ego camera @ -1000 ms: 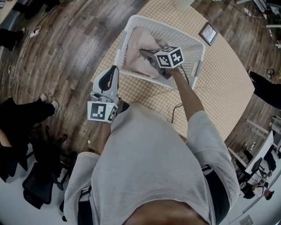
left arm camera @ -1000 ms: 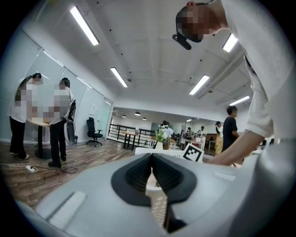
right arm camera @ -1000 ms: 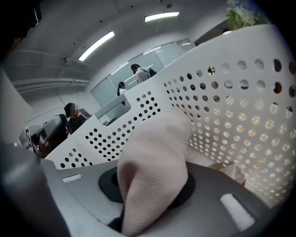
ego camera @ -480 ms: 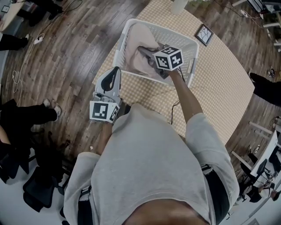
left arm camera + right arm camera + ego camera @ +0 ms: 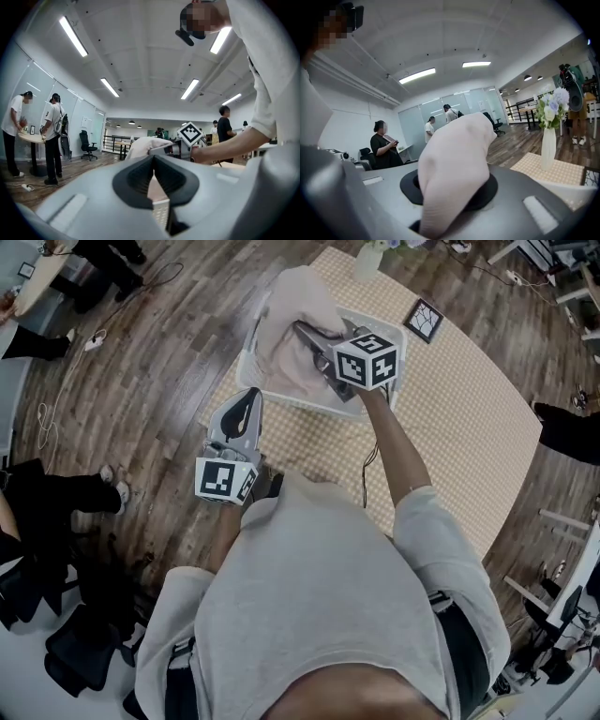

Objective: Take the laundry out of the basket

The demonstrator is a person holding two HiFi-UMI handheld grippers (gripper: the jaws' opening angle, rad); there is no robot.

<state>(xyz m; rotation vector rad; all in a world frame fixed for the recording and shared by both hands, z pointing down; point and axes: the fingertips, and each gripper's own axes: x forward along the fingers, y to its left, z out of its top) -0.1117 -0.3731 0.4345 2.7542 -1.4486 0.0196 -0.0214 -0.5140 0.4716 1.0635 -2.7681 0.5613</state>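
Note:
A white slatted laundry basket [image 5: 317, 405] stands on the checkered round table [image 5: 459, 418]. A pale pink cloth [image 5: 292, 310] rises out of the basket and drapes over its far left rim. My right gripper [image 5: 307, 332] is shut on that cloth and holds it above the basket. In the right gripper view the cloth [image 5: 457, 154] bulges up between the pads of the right gripper [image 5: 450, 190] and hides their tips. My left gripper [image 5: 247, 397] hovers just left of the basket's near corner, shut and with nothing in it [image 5: 153, 161]. It looks toward the lifted cloth [image 5: 139, 146].
A small framed picture [image 5: 425, 321] and a white vase with flowers [image 5: 368, 257] sit on the table beyond the basket. Wood floor lies left of the table. A seated person's legs [image 5: 66, 491] and dark chairs [image 5: 75, 652] are at the left. Several people stand around the room.
My right gripper has risen with the pink cloth, which now stands well above the basket rim instead of lying inside. The left gripper has shifted slightly up and toward the basket.

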